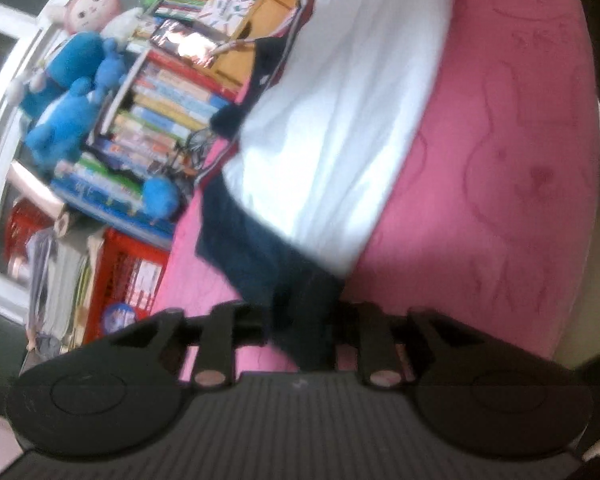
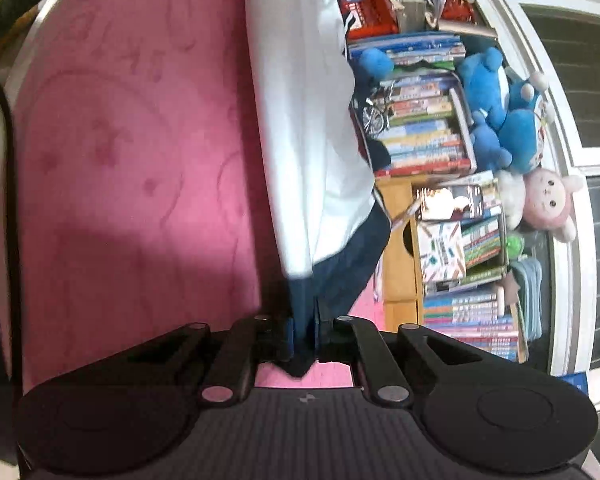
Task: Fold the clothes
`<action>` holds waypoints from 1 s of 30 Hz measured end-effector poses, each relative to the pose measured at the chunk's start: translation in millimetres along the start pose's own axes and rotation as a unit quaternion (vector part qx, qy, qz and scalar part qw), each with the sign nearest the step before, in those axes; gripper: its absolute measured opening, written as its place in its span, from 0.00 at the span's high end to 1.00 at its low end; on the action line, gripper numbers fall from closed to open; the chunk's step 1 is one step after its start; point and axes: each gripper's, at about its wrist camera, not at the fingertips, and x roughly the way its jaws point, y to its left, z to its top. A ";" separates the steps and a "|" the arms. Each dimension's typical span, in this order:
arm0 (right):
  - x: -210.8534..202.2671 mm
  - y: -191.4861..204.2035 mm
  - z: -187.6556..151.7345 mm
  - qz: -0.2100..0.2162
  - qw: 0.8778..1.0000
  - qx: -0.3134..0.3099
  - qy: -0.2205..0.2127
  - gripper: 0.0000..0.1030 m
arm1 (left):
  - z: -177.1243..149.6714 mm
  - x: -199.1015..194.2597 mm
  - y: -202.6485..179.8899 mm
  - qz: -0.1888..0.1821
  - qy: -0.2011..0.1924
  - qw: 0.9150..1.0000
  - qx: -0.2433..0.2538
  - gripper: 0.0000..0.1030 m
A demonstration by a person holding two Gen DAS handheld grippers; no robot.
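A white garment with navy sleeves and hem lies spread on a pink bed cover. In the left wrist view a navy corner runs down between the fingers of my left gripper. Those jaws stand apart and the cloth sits loosely in the gap. In the right wrist view the same garment stretches away over the pink cover. Its navy edge is pinched in my right gripper, whose jaws are close together on the fabric.
Beyond the bed stand stacked books, blue plush toys, a pink plush, a red box and a white window frame. A dark cable runs along the bed's left edge.
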 end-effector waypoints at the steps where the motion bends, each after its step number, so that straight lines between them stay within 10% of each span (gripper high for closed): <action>1: -3.7 0.1 -2.4 0.000 1.000 0.006 0.000 0.85 | -6.7 -3.5 4.0 0.006 0.008 1.000 -0.015 0.56; 6: -32.7 -2.3 -16.4 0.003 0.996 0.083 0.033 0.67 | -49.6 -14.9 28.1 0.020 0.078 0.987 -0.135 0.45; 10: -54.2 -27.7 -34.3 0.037 0.973 0.220 0.062 0.50 | -77.0 -25.1 66.9 0.029 0.097 0.949 -0.298 0.45; 13: -65.6 -58.0 -36.0 0.036 0.940 0.337 0.041 0.47 | -67.8 -28.2 94.5 0.014 0.055 0.909 -0.413 0.45; 16: -52.4 -89.6 -22.0 0.045 0.884 0.465 -0.019 0.38 | -28.8 -15.7 100.2 -0.040 -0.025 0.886 -0.461 0.45; 18: -30.2 -105.7 -4.5 0.059 0.846 0.528 -0.047 0.38 | 5.1 2.6 90.0 -0.072 -0.057 0.882 -0.462 0.45; 22: 34.3 -125.4 40.2 0.106 0.808 0.576 -0.068 0.38 | 57.3 57.1 72.7 -0.112 -0.070 0.879 -0.459 0.46; 27: 113.5 -134.4 57.2 0.162 0.771 0.615 -0.028 0.38 | 73.5 119.0 61.6 -0.076 -0.014 0.885 -0.459 0.49; 30: 142.5 -124.0 42.2 0.161 0.776 0.610 0.016 0.46 | 65.9 135.2 63.0 -0.063 -0.007 0.890 -0.451 0.48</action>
